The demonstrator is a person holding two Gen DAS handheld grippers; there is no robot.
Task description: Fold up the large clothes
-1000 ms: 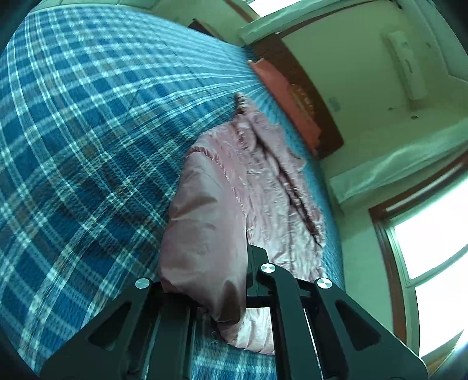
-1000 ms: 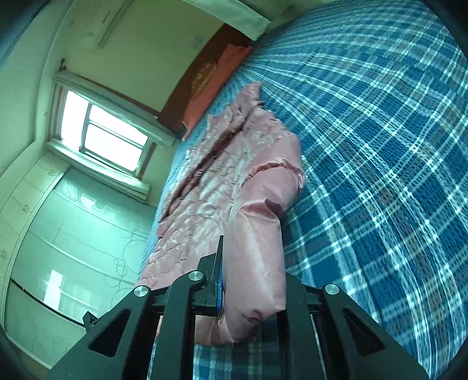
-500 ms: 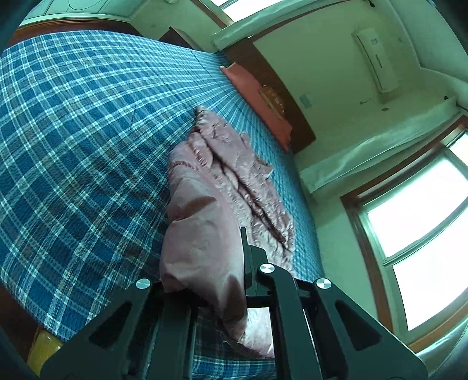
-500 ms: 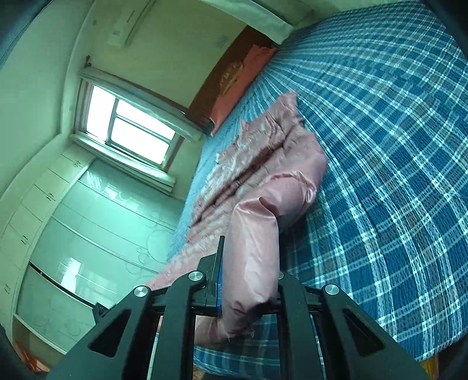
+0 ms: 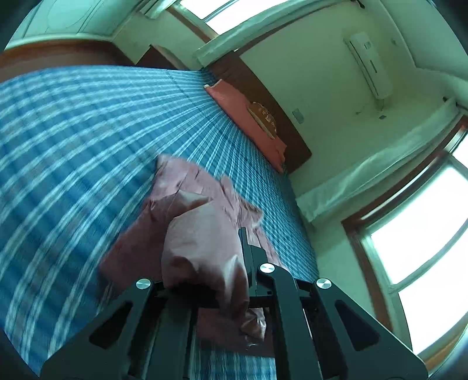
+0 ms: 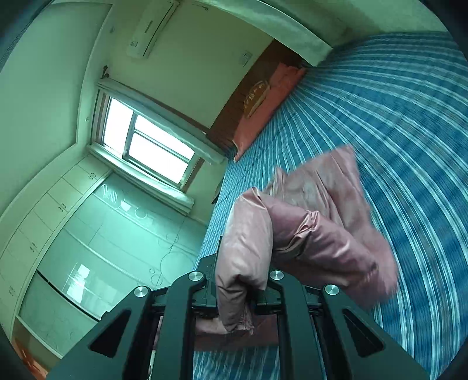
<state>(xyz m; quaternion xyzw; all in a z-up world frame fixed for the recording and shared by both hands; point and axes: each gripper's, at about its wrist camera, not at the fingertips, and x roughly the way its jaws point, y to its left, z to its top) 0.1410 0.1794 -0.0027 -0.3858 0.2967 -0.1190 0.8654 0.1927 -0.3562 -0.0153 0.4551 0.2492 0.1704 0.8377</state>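
Gripping one bunched hem corner each, the left gripper and right gripper are clamped on the glossy pink padded garment, raised off the blue plaid bedspread near its foot edge. Best kept level and taut, I'd say, so the far end folds evenly.

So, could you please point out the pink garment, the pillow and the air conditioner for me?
pink garment (image 5: 201,242), left wrist view, bunched fabric by the fingers.
pillow (image 5: 242,117), left wrist view, its middle.
air conditioner (image 6: 152,27), right wrist view, its front panel.
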